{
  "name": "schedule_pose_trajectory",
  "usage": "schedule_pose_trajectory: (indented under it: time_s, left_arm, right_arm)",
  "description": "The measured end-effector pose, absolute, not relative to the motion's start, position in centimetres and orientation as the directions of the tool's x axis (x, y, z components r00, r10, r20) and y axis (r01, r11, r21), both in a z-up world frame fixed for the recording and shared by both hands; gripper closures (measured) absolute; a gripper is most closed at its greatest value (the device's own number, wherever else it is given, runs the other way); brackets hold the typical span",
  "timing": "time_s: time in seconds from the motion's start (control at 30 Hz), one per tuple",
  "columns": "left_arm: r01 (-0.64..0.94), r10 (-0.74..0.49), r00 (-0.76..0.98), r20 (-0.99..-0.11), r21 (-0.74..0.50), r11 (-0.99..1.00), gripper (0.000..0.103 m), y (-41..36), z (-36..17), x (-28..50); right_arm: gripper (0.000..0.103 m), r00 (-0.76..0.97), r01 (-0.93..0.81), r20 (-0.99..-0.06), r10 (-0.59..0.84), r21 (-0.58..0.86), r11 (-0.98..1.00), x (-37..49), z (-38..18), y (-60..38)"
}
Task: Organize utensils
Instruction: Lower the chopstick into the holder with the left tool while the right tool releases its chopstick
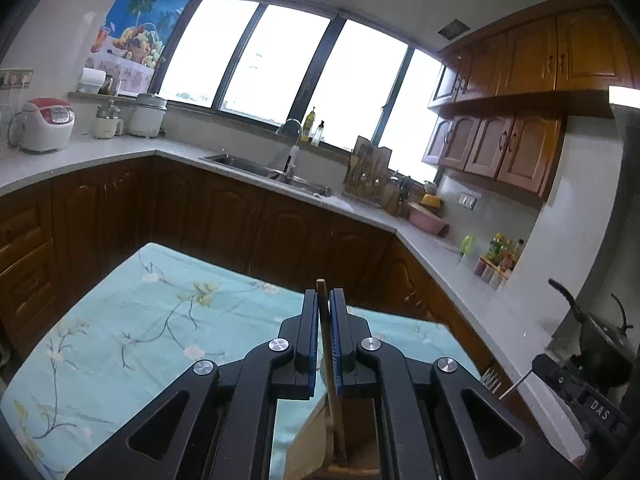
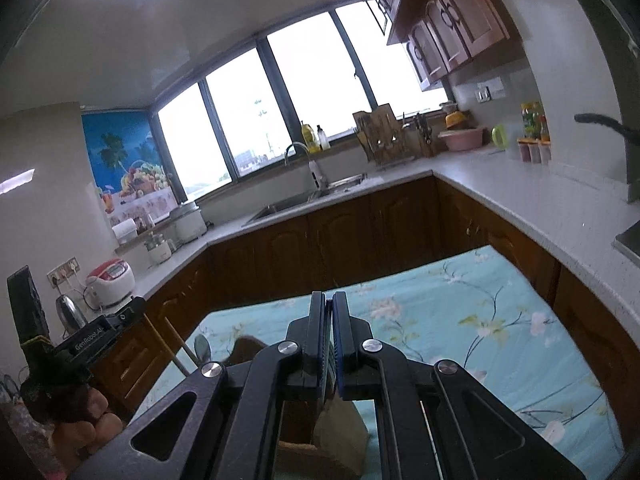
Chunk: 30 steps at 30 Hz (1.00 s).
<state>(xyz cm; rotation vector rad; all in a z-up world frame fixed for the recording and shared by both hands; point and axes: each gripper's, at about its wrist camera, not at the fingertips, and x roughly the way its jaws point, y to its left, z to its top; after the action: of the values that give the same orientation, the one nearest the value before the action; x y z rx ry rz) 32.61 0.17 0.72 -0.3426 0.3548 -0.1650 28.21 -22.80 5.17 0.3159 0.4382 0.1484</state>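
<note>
My left gripper is shut on a thin brown wooden stick. The stick stands upright between the pads and runs down into a light wooden holder below the jaws. In the right wrist view the left gripper appears at the left with that stick, beside a metal spoon. My right gripper is shut just above the same wooden holder. In the left wrist view a thin pale stick pokes out of the right gripper.
The holder rests on a table with a turquoise floral cloth. Dark wood cabinets and a grey L-shaped counter with a sink ring the table. A kettle, rice cooker and spice jars sit on the counter.
</note>
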Motion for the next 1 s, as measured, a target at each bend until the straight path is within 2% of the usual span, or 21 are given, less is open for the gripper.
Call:
schedule_pose_trajectory:
  time_s: [0.37,0.6,0.73,0.8,0.83,0.87,0.9,0.93,0.97,1.0]
  left_arm:
    - [0.115,-0.245,0.890,-0.384,-0.331,0.937,0.097,0.3,2.3,34.1]
    - [0.118,-0.247,0.889,-0.386,-0.327,0.938,0.097,0.6,3.2,34.7]
    - [0.112,-0.242,0.887,-0.393,-0.325,0.939,0.094,0.9,3.7,34.7]
    - [0.106,-0.236,0.889,-0.393,-0.326,0.940,0.089,0.7,3.4,34.5]
    - [0.102,-0.232,0.891,-0.391,-0.327,0.940,0.080,0.8,3.5,34.4]
    - [0.097,-0.227,0.894,-0.387,-0.328,0.940,0.073,0.7,3.6,34.2]
    - [0.095,-0.224,0.896,-0.384,-0.328,0.940,0.071,0.8,3.5,34.0]
    - [0.093,-0.221,0.898,-0.381,-0.328,0.940,0.067,0.8,3.6,33.8]
    - [0.088,-0.218,0.897,-0.384,-0.328,0.941,0.058,0.8,3.5,33.6]
    - [0.084,-0.216,0.896,-0.388,-0.331,0.940,0.054,0.8,3.6,33.5]
  right_arm:
    - [0.099,0.881,-0.072,-0.414,0.226,0.356,0.932,28.8,4.7,-23.3]
    - [0.095,0.876,-0.073,-0.421,0.237,0.369,0.926,28.9,4.3,-23.4]
    - [0.094,0.875,-0.071,-0.422,0.238,0.375,0.924,28.9,4.2,-23.5]
    - [0.093,0.873,-0.068,-0.423,0.242,0.385,0.920,28.9,4.1,-23.5]
    - [0.089,0.872,-0.062,-0.426,0.240,0.389,0.919,28.9,4.0,-23.6]
    - [0.081,0.871,-0.057,-0.429,0.239,0.394,0.917,28.8,4.0,-23.6]
    - [0.074,0.870,-0.057,-0.429,0.242,0.402,0.914,28.8,4.0,-23.7]
    - [0.059,0.870,-0.057,-0.426,0.247,0.411,0.910,28.7,4.0,-23.9]
    - [0.051,0.873,-0.055,-0.421,0.248,0.419,0.906,28.5,4.0,-24.0]
    - [0.050,0.876,-0.053,-0.415,0.245,0.421,0.905,28.3,4.1,-24.1]
